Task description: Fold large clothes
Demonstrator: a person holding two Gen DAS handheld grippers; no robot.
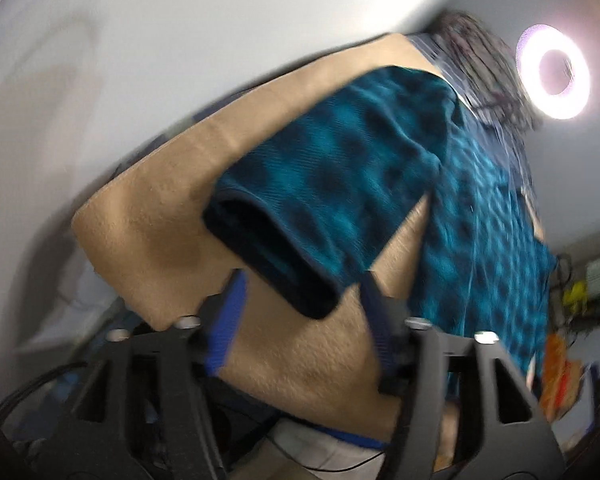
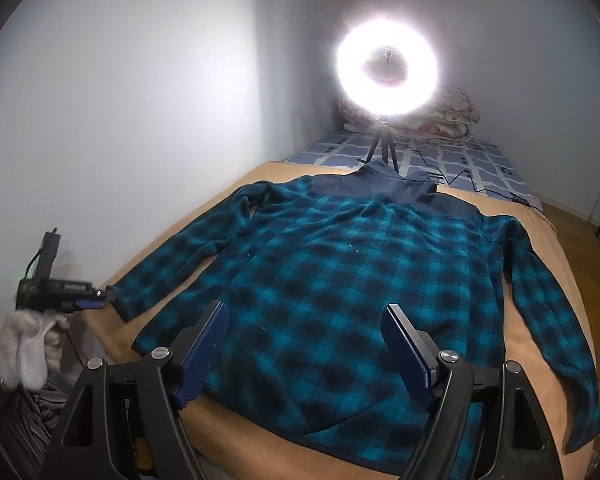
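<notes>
Right gripper (image 2: 304, 344) open above jacket (image 2: 340, 280) hem; left gripper (image 2: 96, 300) at cuff.

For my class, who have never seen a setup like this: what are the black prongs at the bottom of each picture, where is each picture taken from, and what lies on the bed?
There is no robot here. A person holds a two-finger gripper in each hand, and a wide-angle camera on each gripper looks forward along its fingers. The black prongs with blue pads are those fingers.

The blurred picture comes from the left gripper, which is open near the dark cuff of one sleeve; nothing is pinched. The sharp picture comes from the right gripper, open above the hem, holding nothing. At its left edge you see the gloved left hand with its gripper by that cuff.

A blue checked shirt lies spread flat on a tan blanket. Behind it stands a ring light.
</notes>
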